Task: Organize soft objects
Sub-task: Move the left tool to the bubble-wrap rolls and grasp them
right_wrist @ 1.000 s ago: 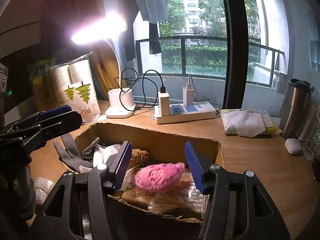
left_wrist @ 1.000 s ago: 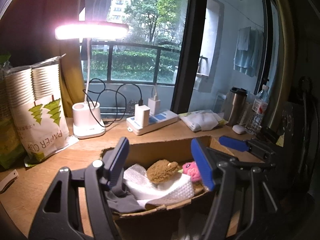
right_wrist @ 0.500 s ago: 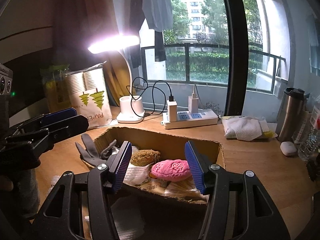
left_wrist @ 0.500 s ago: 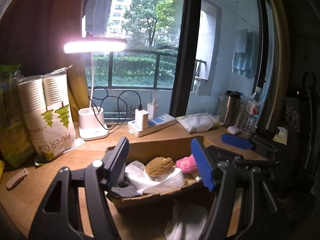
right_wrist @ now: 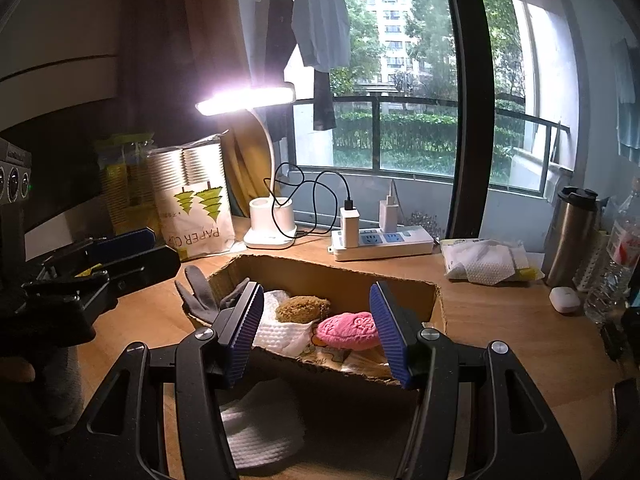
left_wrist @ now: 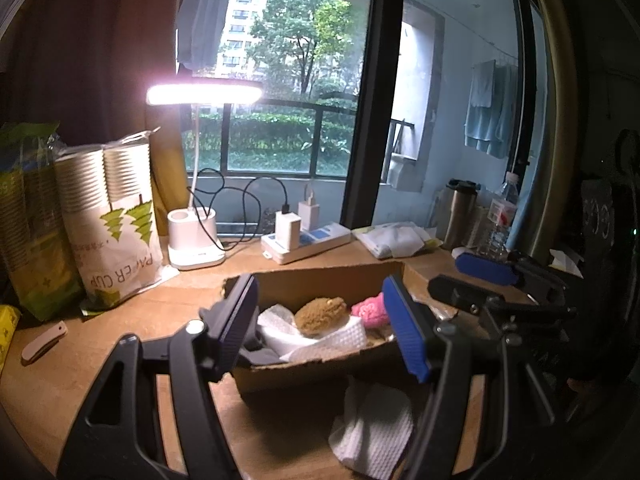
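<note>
An open cardboard box (left_wrist: 320, 280) (right_wrist: 344, 276) sits mid-table. Inside lie a brown sponge (left_wrist: 320, 314) (right_wrist: 302, 309), a pink puff (left_wrist: 370, 310) (right_wrist: 348, 335), a white towel (left_wrist: 320, 340) (right_wrist: 276, 330) and a grey glove (right_wrist: 200, 292) draped over the left rim. A white cloth (left_wrist: 372, 428) (right_wrist: 260, 428) lies on the table in front of the box. My left gripper (left_wrist: 320, 328) is open and empty, just before the box. My right gripper (right_wrist: 316, 332) is open and empty, also before the box. Each gripper shows in the other's view, the right one (left_wrist: 484, 270) and the left one (right_wrist: 120, 248).
At the back stand a lit desk lamp (left_wrist: 196, 236), a power strip with chargers (left_wrist: 304, 240), a pack of paper cups (left_wrist: 116, 224), a wipes pack (right_wrist: 484, 260), a steel flask (right_wrist: 572, 232) and a water bottle (right_wrist: 616, 264). A small white case (right_wrist: 564, 300) lies right.
Both grippers have pulled back and up from the box. The pink puff, between the right gripper's fingers a second ago, now lies in the box.
</note>
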Demonstrator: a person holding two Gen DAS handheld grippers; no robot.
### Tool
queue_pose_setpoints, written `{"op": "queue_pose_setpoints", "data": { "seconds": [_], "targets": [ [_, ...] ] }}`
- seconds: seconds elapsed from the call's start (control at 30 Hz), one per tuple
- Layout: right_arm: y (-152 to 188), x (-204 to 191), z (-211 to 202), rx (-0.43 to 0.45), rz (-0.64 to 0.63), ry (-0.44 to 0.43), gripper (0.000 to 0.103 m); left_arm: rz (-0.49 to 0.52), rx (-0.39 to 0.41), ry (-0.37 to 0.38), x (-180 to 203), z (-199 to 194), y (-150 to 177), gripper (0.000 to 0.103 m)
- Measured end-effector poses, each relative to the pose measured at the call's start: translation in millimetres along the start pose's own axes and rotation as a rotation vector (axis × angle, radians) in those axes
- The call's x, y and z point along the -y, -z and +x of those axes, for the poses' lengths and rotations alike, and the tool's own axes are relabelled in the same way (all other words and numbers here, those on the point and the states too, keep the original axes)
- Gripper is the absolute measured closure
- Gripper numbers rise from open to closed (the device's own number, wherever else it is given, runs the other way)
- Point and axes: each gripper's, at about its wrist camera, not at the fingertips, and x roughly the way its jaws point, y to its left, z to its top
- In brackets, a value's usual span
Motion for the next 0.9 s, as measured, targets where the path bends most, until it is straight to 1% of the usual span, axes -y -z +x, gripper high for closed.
{"op": "queue_pose_setpoints", "data": {
  "seconds": [0.33, 0.47, 0.73, 0.87, 0.9],
  "targets": [
    [8.1, -11.6, -1.7, -0.035, -0.024, -0.002, 0.045, -0.015, -0.031, -0.008, -8.9, -8.3, 17.9, 0.036],
    [15.2, -13.0, -0.7, -0.063, -0.032, 0.0, 0.045, -0.005, -0.056, -0.02, -15.0, -8.9, 27.9, 0.036],
    [30.6, -14.5, 8.4, -0.123, -0.045, 0.007, 0.044, -0.027, -0.114, -0.041, -29.9, -5.8, 48.8, 0.036],
    [38.0, -13.6, 12.8, -0.146, -0.052, 0.003, 0.038, -0.036, -0.138, -0.044, -34.7, -4.5, 56.3, 0.036],
    [40.2, -14.0, 14.6, -0.155, -0.056, 0.001, 0.037, -0.038, -0.146, -0.046, -35.8, -4.0, 58.2, 0.036]
  ]
}}
